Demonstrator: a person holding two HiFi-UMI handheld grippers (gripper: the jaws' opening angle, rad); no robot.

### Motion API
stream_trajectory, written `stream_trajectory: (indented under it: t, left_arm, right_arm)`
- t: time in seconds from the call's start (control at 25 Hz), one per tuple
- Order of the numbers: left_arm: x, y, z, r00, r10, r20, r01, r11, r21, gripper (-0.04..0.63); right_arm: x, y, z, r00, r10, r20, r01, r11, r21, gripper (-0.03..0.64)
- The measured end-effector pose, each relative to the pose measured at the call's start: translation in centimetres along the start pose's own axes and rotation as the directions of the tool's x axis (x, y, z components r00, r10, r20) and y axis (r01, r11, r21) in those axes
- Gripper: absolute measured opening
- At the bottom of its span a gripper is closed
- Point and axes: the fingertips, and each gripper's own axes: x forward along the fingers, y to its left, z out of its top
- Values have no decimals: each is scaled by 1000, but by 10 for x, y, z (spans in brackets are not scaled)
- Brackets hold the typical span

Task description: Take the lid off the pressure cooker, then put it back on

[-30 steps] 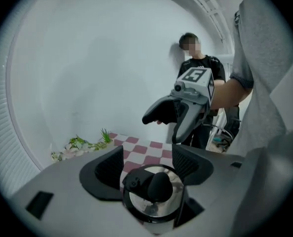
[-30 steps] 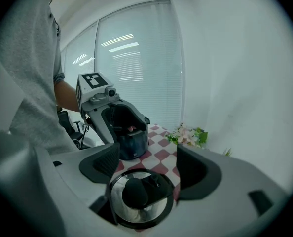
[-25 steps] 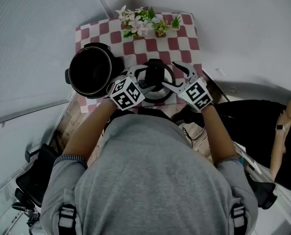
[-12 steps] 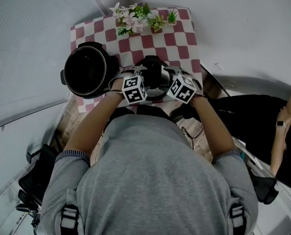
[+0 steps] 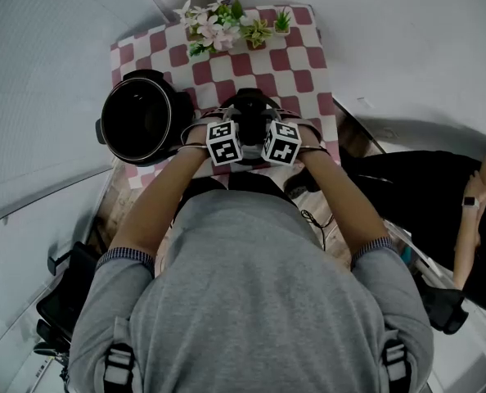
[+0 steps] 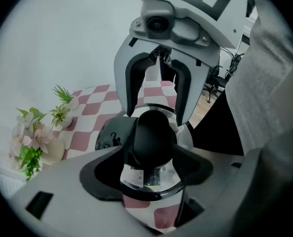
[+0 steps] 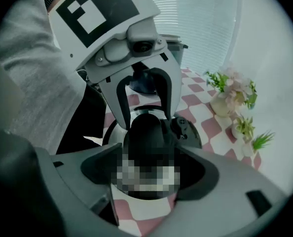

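Observation:
The open pressure cooker pot [image 5: 137,119] stands at the left of the checked table. Its lid [image 5: 251,101] lies to the right of it, and a black handle [image 6: 154,137] [image 7: 146,132] rises from the lid's middle. My left gripper [image 5: 239,123] [image 6: 151,171] and right gripper [image 5: 266,123] [image 7: 149,171] point steeply down over the lid from opposite sides, their marker cubes almost touching. Each has the handle between its widely spread jaws, with no firm press visible. The right jaws have just been closing a little. In each gripper view the other gripper [image 6: 155,115] [image 7: 146,117] stands across the handle.
Small pots of flowers and plants [image 5: 222,29] line the far edge of the red-and-white cloth [image 5: 308,64]. A person in black sits at the right [image 5: 472,211]. A dark chair base [image 5: 63,301] is on the floor at the lower left.
Both grippers have come down and drawn together over the lid; their cubes, apart a second ago, now sit side by side. The lid and pot have not moved.

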Motion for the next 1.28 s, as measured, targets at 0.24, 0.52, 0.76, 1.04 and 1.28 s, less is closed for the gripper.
stream_trajectory:
  t: [0.24,0.52,0.76,1.04,1.28]
  left_arm:
    - [9,-4,-4,999,-27,-35,28,999,25,331]
    - [16,-7,-7,997,-51,-53,52,998,25,331]
    - [22,-12,-7,995,-82,-62,84,996,28,330]
    - [27,-13,-4,991,-113,-67,116,993,32,330]
    - [26,-10,-3,993,-108,-47,109,994,23,299]
  right_arm:
    - [8,1,3,1000,19,-21,-19,1000,-8,330]
    - [17,4,1,997,49,-54,-50,998,-24,326]
    - [23,6,-5,994,60,-90,-64,997,-49,320]
    - [25,3,-6,994,49,-97,-54,997,-56,296]
    - [25,2,-7,993,45,-107,-52,996,-66,290]
